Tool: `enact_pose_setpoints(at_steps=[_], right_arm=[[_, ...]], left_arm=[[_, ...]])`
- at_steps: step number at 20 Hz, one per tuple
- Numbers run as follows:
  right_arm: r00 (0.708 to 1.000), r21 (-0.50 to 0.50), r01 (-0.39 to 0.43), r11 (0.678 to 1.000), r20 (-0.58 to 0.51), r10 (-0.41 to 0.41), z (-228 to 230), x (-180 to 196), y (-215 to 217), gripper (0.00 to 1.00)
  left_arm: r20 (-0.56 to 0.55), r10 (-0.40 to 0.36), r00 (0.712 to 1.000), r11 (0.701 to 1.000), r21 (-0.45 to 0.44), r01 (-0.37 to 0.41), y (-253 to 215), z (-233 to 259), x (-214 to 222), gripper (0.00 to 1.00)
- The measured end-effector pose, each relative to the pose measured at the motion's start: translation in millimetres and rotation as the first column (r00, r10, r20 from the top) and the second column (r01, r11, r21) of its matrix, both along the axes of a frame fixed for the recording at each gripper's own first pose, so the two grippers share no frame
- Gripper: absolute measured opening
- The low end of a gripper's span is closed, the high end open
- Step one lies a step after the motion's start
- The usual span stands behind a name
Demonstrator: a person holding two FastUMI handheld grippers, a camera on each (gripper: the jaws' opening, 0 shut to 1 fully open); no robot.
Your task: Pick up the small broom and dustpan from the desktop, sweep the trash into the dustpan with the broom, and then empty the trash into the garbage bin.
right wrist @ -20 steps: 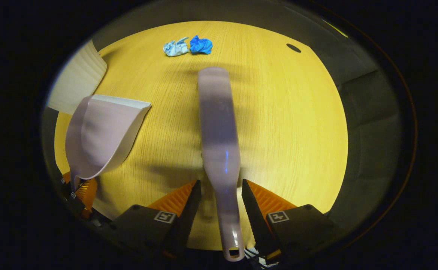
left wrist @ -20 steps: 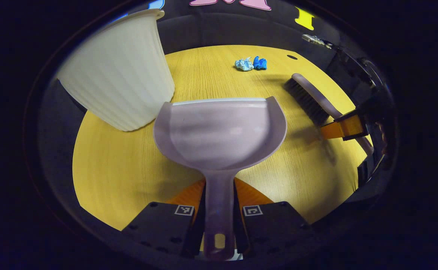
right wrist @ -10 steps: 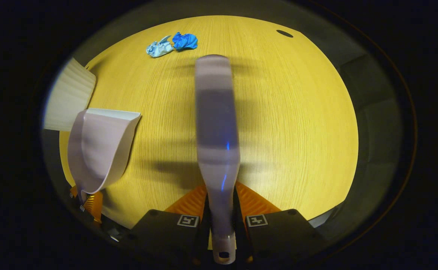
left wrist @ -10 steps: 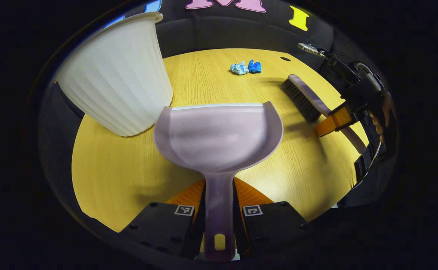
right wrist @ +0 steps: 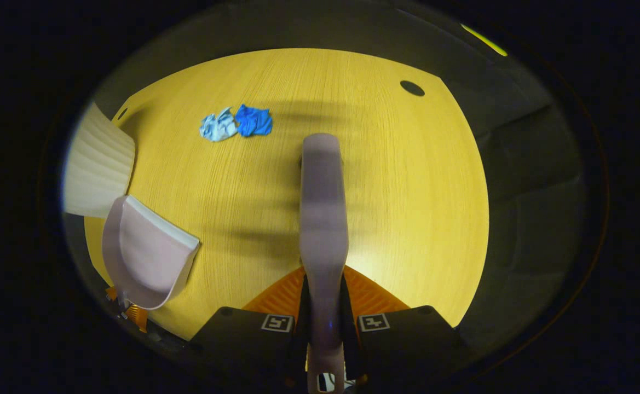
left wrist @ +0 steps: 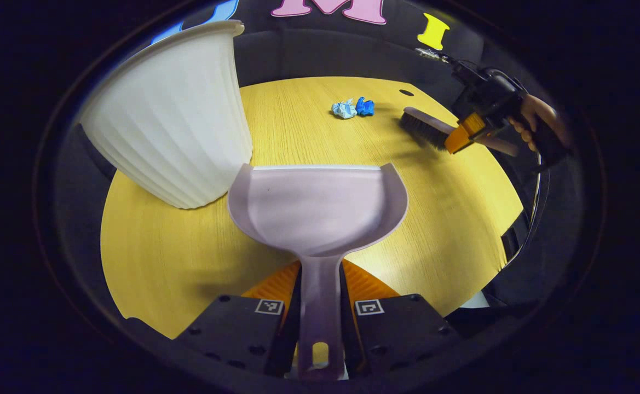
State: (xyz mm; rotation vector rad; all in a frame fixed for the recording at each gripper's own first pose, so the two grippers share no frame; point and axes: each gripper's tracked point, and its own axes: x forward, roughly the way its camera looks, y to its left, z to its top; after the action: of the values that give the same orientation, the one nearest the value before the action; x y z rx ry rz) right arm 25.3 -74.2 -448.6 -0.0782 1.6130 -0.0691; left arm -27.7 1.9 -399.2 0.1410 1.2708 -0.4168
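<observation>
Now my left gripper (left wrist: pixel 320 306) pinches the dustpan (left wrist: pixel 317 205) handle, pan held over the yellow desktop (left wrist: pixel 177 257), just beside the white garbage bin (left wrist: pixel 172 115). Right gripper (right wrist: pixel 325 323) is clamped on the broom (right wrist: pixel 323 219) handle w/ both fingers, brush end raised above the desk. Trash, 2 blue wads (right wrist: pixel 236 123), lies ahead-left of the broom, well apart from the pan.

Right gripper (right wrist: pixel 324 306) clamped on lilac plastic broom (right wrist: pixel 323 219) handle. Ahead-left: two crumpled blue paper scraps (right wrist: pixel 236 123). Far left: lilac plastic dustpan (right wrist: pixel 144 254), ribbed white bin (right wrist: pixel 96 169).
</observation>
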Motion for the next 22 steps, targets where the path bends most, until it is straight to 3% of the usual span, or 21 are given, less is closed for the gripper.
enact_pose_setpoints(at_steps=[4, 6, 9, 13, 16, 17, 19, 22], right_arm=[[0.978, -0.083, -0.2, 0.976, 0.035, 0.204, -16, 77, -34, 0.29], [0.963, -0.076, -0.255, 0.964, 0.071, 0.26, -26, 114, -37, 0.29], [0.929, -0.064, -0.358, 0.932, 0.072, 0.362, -53, 146, -42, 0.29], [0.896, -0.013, -0.434, 0.901, 0.099, 0.433, -77, 175, -29, 0.28], [0.842, 0.033, -0.538, 0.843, 0.077, 0.534, -88, 172, -5, 0.29], [0.81, 0.03, -0.581, 0.813, 0.112, 0.575, -89, 177, 4, 0.29], [0.788, 0.121, -0.615, 0.779, 0.129, 0.602, -87, 167, 34, 0.28], [0.679, 0.204, -0.732, 0.65, 0.15, 0.718, -71, 146, 69, 0.29]], left_arm=[[-0.016, 0.011, 1.0, 1.0, 0.024, -0.01, -8, 4, 7, 0.32], [-0.025, 0.02, 0.999, 0.999, 0.026, -0.019, -14, 7, 12, 0.32], [-0.047, 0.008, 0.999, 0.998, 0.055, -0.006, -20, 7, 18, 0.31], [-0.082, 0.026, 0.996, 0.997, 0.079, -0.019, -32, 4, 25, 0.32], [-0.092, 0.029, 0.995, 0.996, 0.092, -0.02, -43, 3, 29, 0.31], [-0.097, 0.031, 0.995, 0.995, 0.098, -0.021, -43, 4, 28, 0.31], [-0.101, 0.039, 0.994, 0.995, 0.099, -0.029, -45, 5, 29, 0.32], [-0.114, 0.042, 0.993, 0.994, 0.103, -0.03, -45, 5, 28, 0.32]])
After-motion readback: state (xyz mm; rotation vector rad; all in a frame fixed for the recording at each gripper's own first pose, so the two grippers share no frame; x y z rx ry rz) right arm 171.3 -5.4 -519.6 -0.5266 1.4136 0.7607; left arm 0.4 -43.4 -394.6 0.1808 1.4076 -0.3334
